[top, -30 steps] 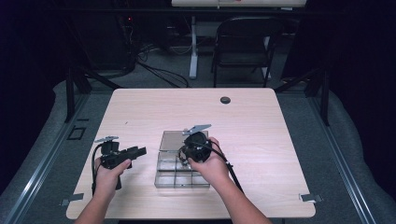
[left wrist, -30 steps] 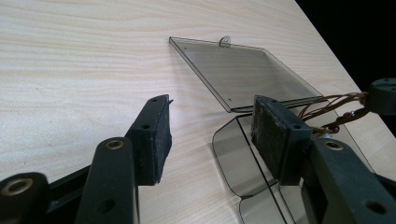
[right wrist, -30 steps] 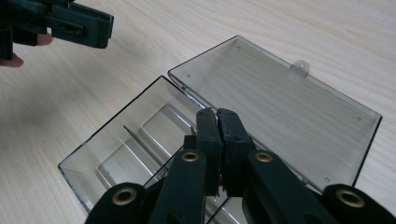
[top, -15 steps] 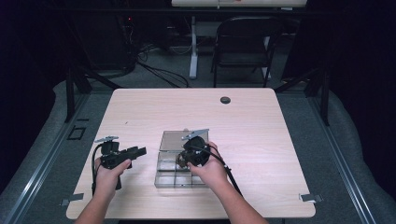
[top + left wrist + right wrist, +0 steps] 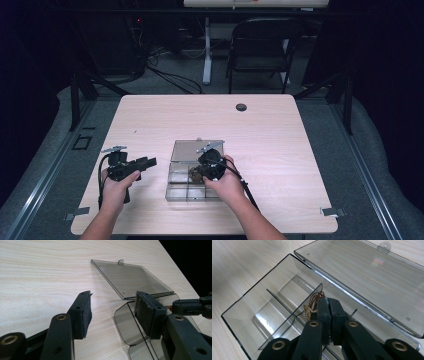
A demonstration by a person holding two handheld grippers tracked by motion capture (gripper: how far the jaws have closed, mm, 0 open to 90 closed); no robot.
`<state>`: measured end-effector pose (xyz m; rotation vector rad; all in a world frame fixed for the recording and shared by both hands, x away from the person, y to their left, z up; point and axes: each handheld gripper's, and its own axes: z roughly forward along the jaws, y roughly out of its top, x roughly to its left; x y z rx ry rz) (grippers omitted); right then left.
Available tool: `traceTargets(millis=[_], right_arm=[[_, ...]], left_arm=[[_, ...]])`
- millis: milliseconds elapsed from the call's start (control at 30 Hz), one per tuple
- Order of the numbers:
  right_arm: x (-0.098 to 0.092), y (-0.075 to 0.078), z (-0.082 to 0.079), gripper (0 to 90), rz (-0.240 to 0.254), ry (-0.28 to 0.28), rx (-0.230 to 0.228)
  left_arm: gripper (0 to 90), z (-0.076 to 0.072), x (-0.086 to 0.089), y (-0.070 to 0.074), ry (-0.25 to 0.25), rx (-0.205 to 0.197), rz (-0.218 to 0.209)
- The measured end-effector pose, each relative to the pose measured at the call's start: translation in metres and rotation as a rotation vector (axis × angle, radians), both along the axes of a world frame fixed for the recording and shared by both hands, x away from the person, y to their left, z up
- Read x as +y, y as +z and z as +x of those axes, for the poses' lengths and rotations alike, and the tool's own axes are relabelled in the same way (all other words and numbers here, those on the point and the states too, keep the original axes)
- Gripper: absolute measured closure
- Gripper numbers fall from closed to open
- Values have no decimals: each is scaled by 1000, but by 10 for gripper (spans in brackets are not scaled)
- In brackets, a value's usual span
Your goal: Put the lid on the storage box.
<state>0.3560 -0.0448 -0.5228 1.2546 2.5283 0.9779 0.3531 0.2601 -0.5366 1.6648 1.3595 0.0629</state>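
**Two grippers, one clear box, one small brass-and-wire piece**

Two hands are coming in from the near table edge in the high view, each carrying one gripper.

Left gripper (image 5: 148, 161): sitting just left of the box, jaws pointing toward it. In the left gripper view its two pads (image 5: 82, 312) are standing well apart with bare table between them, nothing gripped. The right pad is overlapping the box's near corner in the frame; contact I can't tell.

Right gripper (image 5: 328, 305): hanging over the box, jaws pressed together, pinching one small piece (image 5: 310, 309), a brass-coloured perforated part with loops of thin brown wire above it. The piece is sitting at the jaw tips, inside the box's outline, over a divider near the hinge side. Whether it's touching the box floor I can't tell.

One clear plastic box (image 5: 176, 186) is lying near the middle of the table's near half. One lid (image 5: 187, 150) is lying open, folded back flat on the far side, with one small hang tab (image 5: 385, 244) on its far edge. Thin dividers are splitting the tray into compartments; exact count not readable. The compartments in the right gripper view are looking bare.

Further out: one dark round spot (image 5: 241, 107) near the table's far edge. Past the table (image 5: 280, 150), one folding chair (image 5: 260, 45) is standing on the floor.
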Motion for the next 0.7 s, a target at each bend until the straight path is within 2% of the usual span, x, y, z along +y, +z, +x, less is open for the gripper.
traceTargets(millis=[267,300,500,700], right_arm=[[-3,-3,1,885,-6,-7,1],[-3,-4,2,886,4,-16,3],[-2,-9,3,886,-2,-4,18],[1,-11,3,885,-5,-4,13]], left_arm=[[476,0,0,0,2,-1,1],[477,0,0,0,3,0,1],[476,0,0,0,4,1,1],[476,-1,2,0,5,3,0]])
